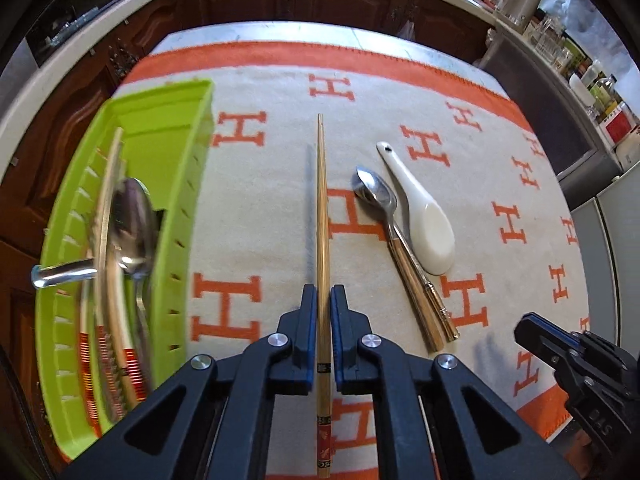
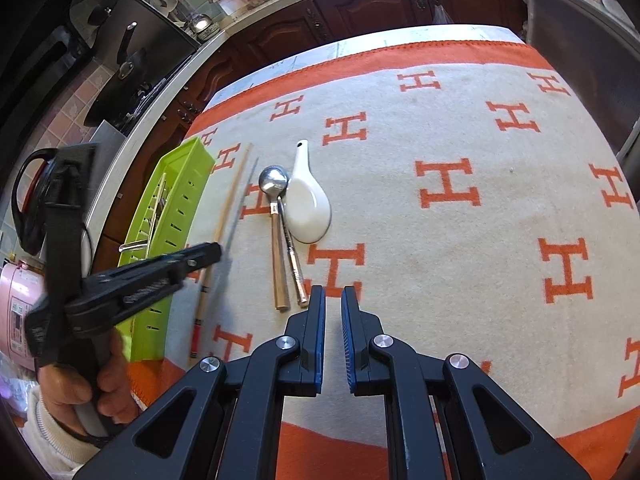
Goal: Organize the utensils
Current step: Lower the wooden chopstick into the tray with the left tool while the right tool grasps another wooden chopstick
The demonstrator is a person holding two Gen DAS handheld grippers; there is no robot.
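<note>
Left wrist view: left gripper (image 1: 323,300) clenches 1 bamboo chopstick (image 1: 322,216) above the blanket (image 1: 460,88), right of the green tray (image 1: 182,216).

Right wrist view: right gripper (image 2: 333,300) is nearly closed on nothing, near the metal spoon (image 2: 274,182) and white spoon (image 2: 308,204).

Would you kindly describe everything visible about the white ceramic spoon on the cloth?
The white ceramic spoon is a glossy soup spoon with a short handle and a deep oval bowl; a small dark hole sits near the handle's tip. It lies flat on the orange-and-cream cloth, hollow upward and empty, handle pointing away from both cameras. It rests right beside the metal spoon, close enough that contact cannot be judged. Neither tool touches it.
</note>
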